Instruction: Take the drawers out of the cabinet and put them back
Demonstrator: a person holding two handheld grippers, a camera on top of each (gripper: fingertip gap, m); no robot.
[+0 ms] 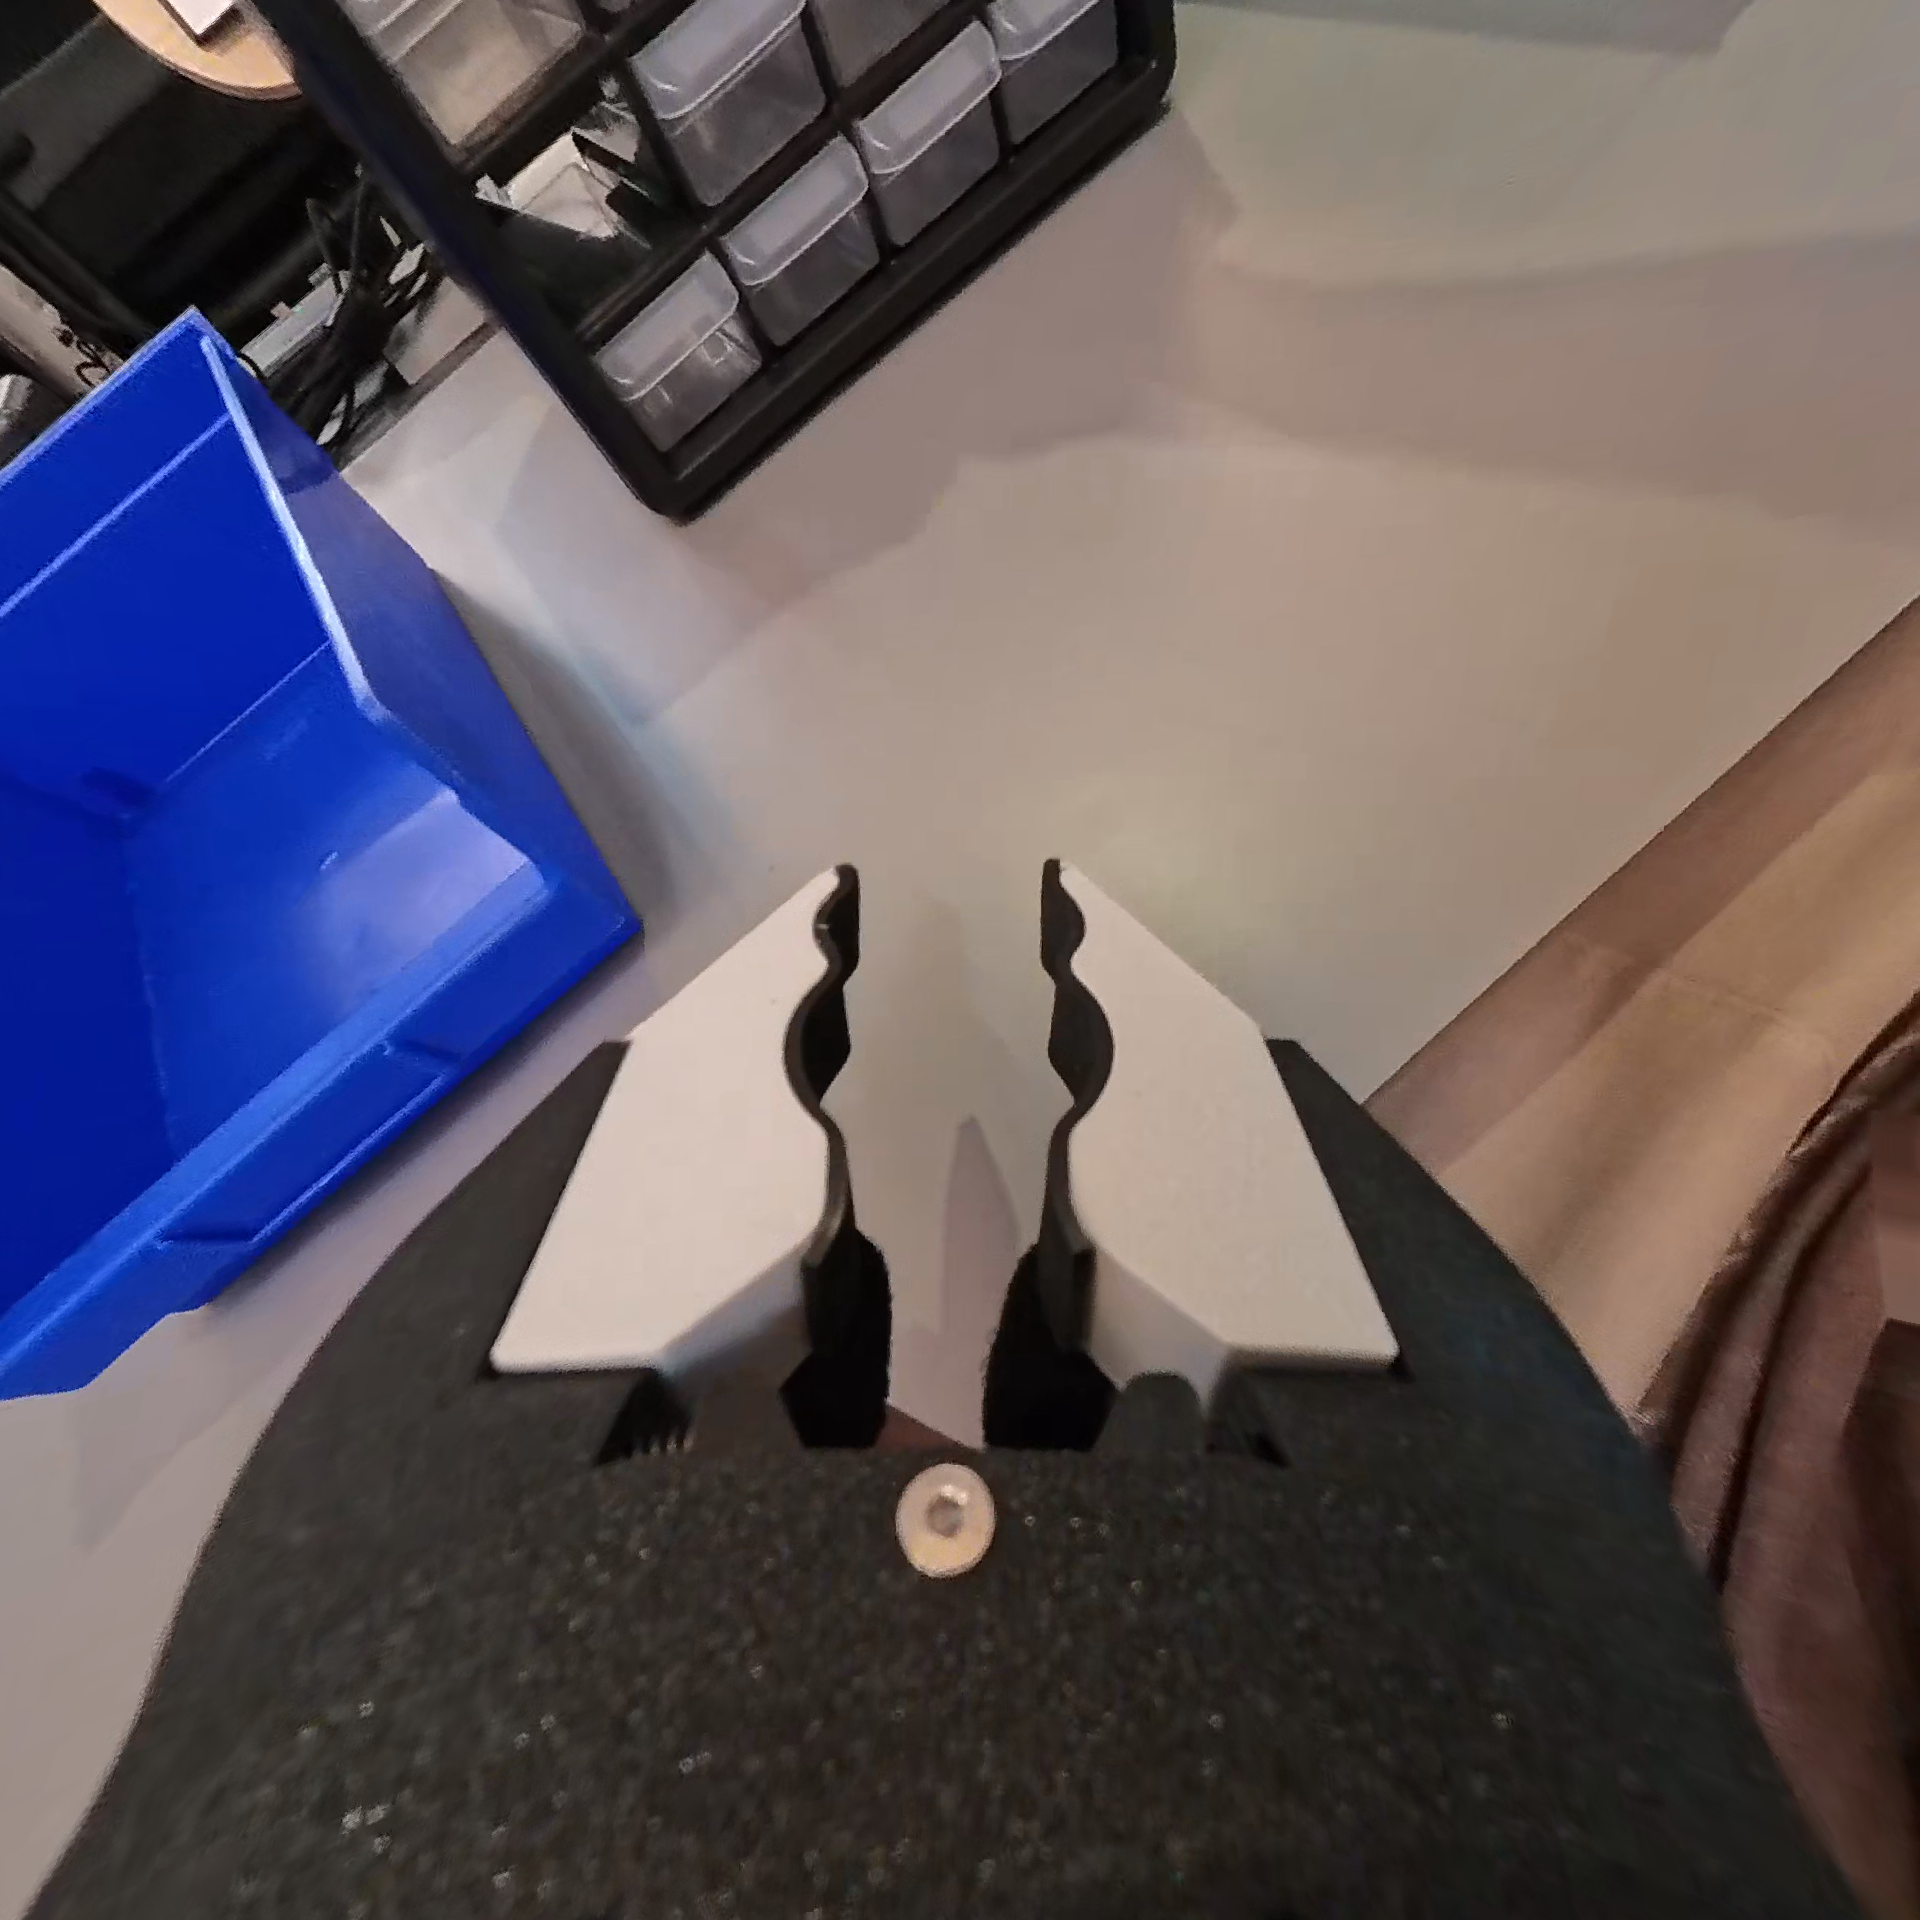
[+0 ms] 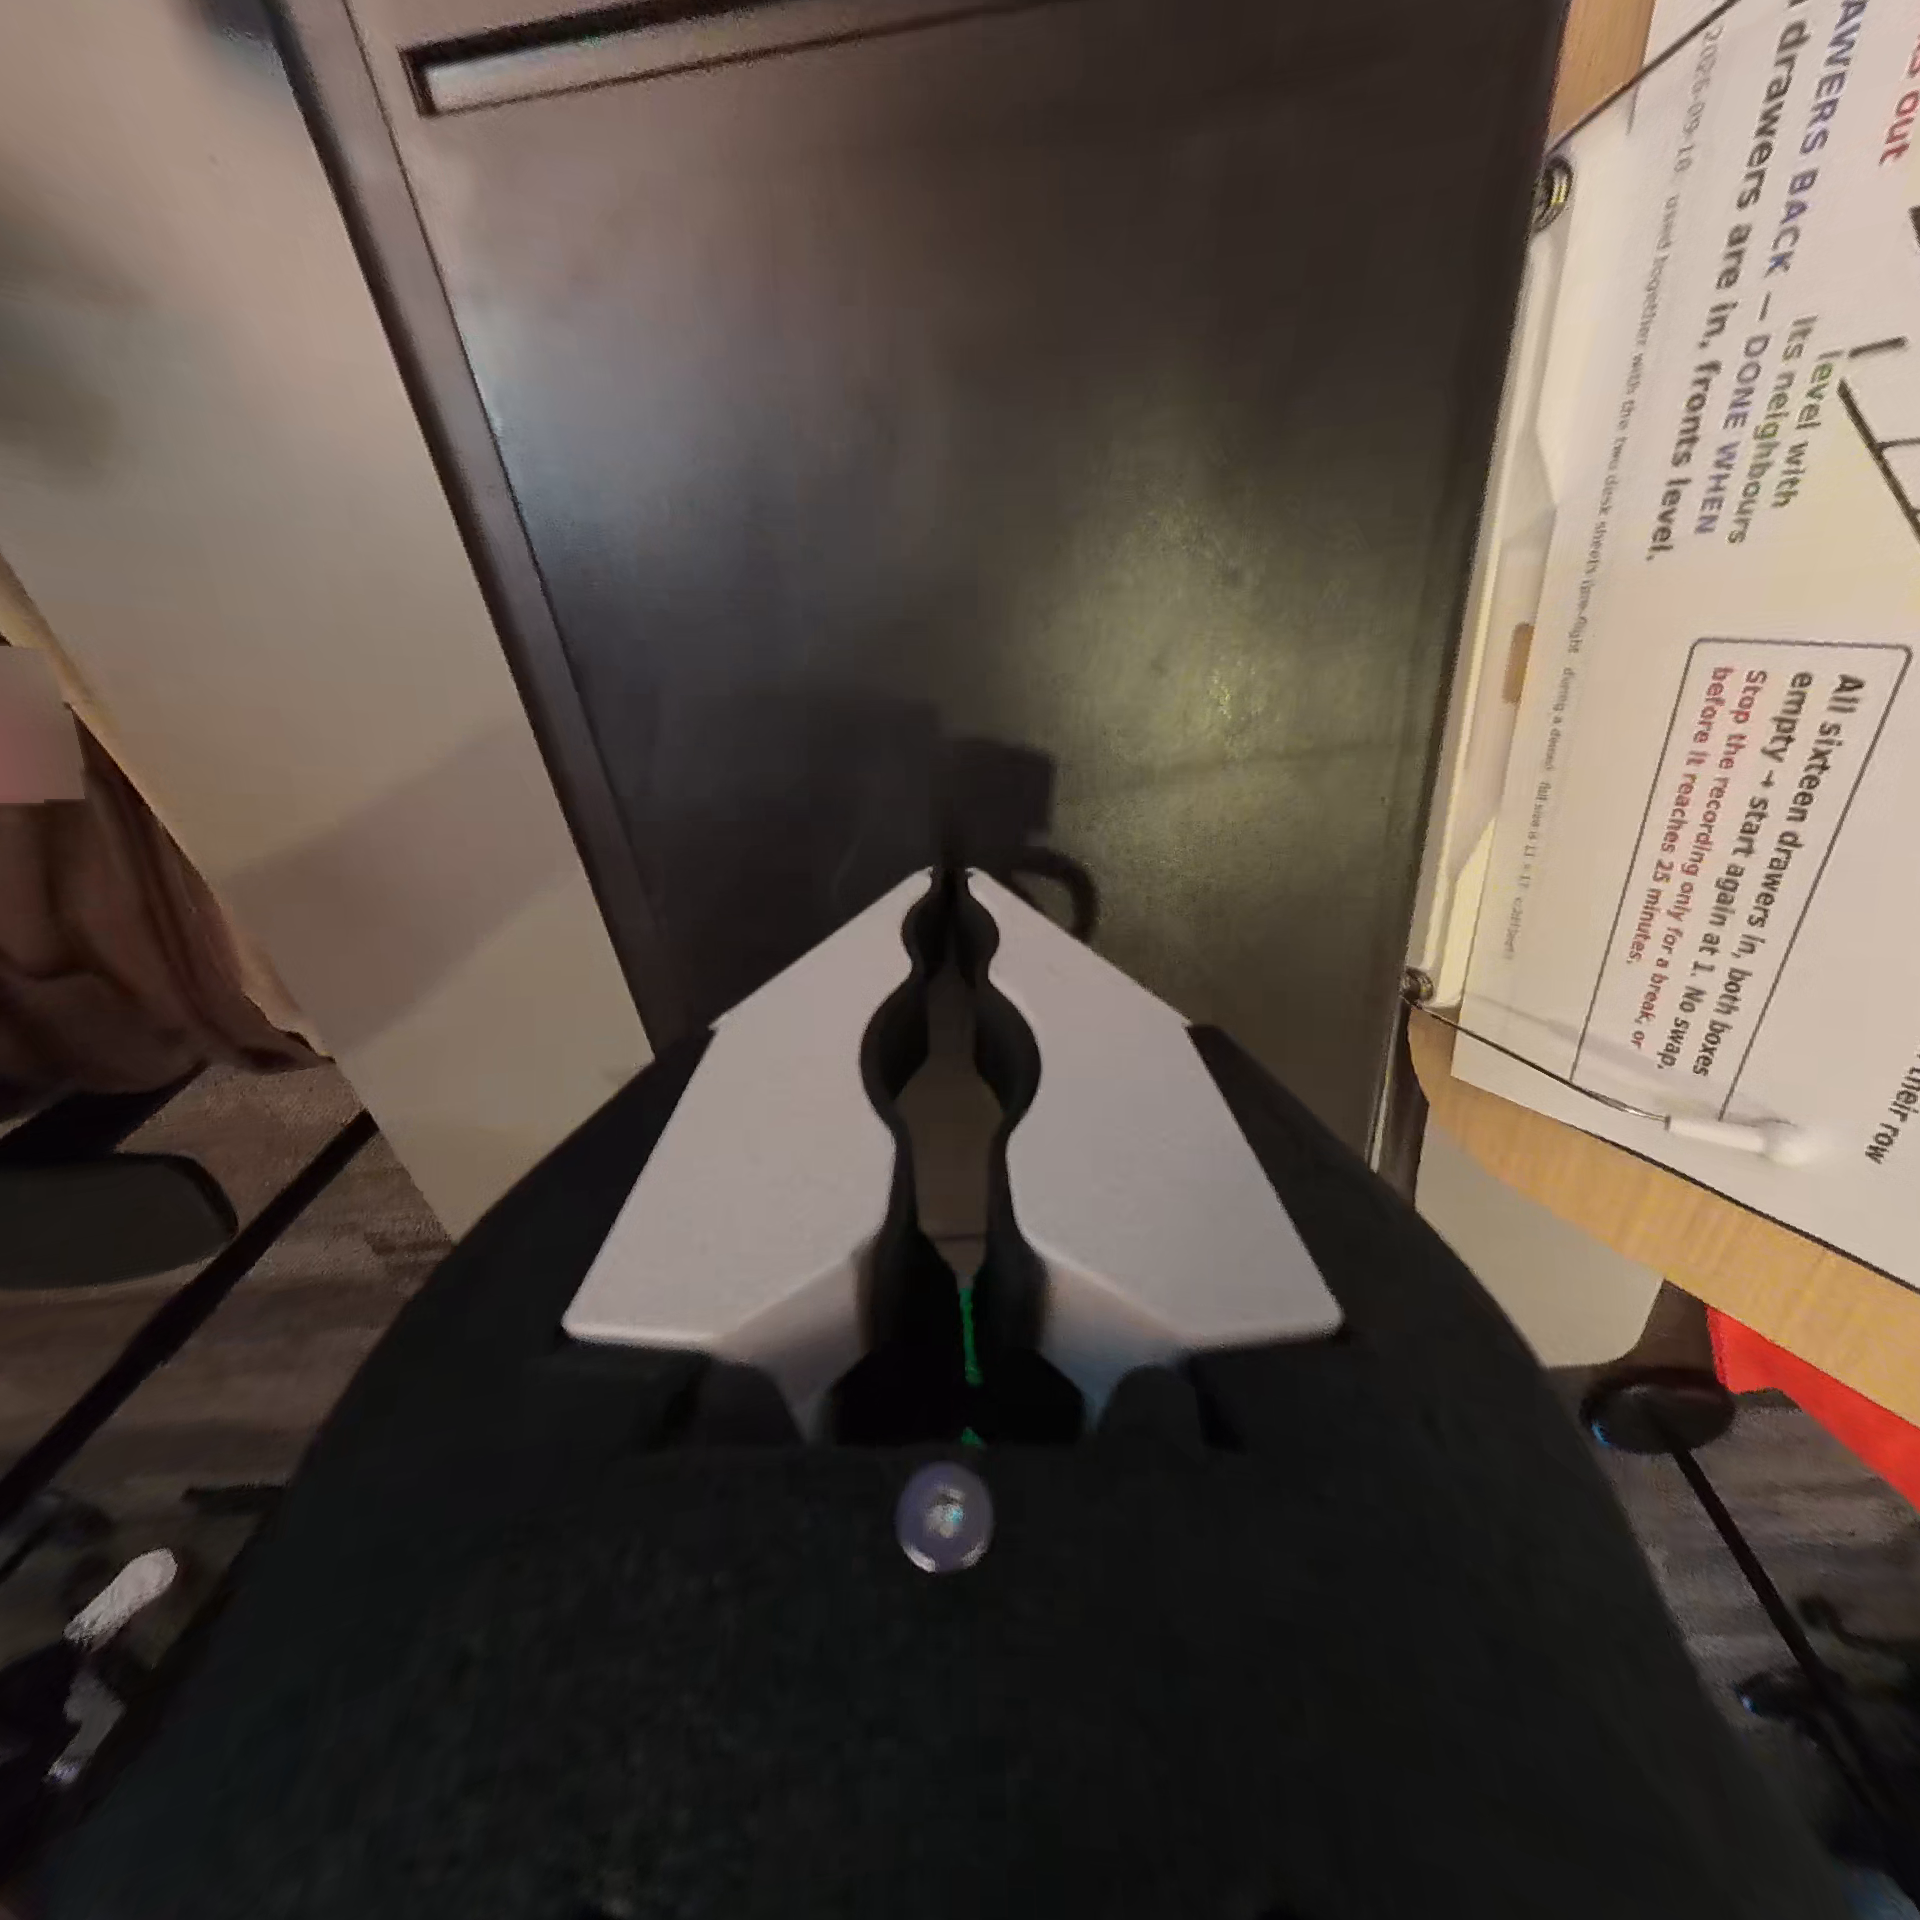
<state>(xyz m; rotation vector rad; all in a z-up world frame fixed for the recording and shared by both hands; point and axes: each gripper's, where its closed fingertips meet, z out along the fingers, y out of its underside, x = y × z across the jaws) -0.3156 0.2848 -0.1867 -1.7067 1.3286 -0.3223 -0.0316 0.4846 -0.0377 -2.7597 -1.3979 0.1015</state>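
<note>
The black cabinet [image 1: 790,208] stands at the far side of the white table [image 1: 1195,644], tilted in the left wrist view. Several clear drawers [image 1: 800,239] sit in its slots; one slot on its left side looks dark and open. My left gripper [image 1: 951,883] is open and empty, hovering over bare table in front of the cabinet. My right gripper [image 2: 951,883] is shut, fingertips together, with nothing clearly between them. It points at a dark flat panel [image 2: 987,468] close ahead. No drawer shows in the right wrist view.
An empty blue bin [image 1: 260,831] stands left of my left gripper. Wood floor and brown cloth [image 1: 1787,1299] lie to its right. In the right wrist view a printed sheet on a wooden board [image 2: 1704,644] hangs right of the panel, and a white surface [image 2: 260,623] lies to its left.
</note>
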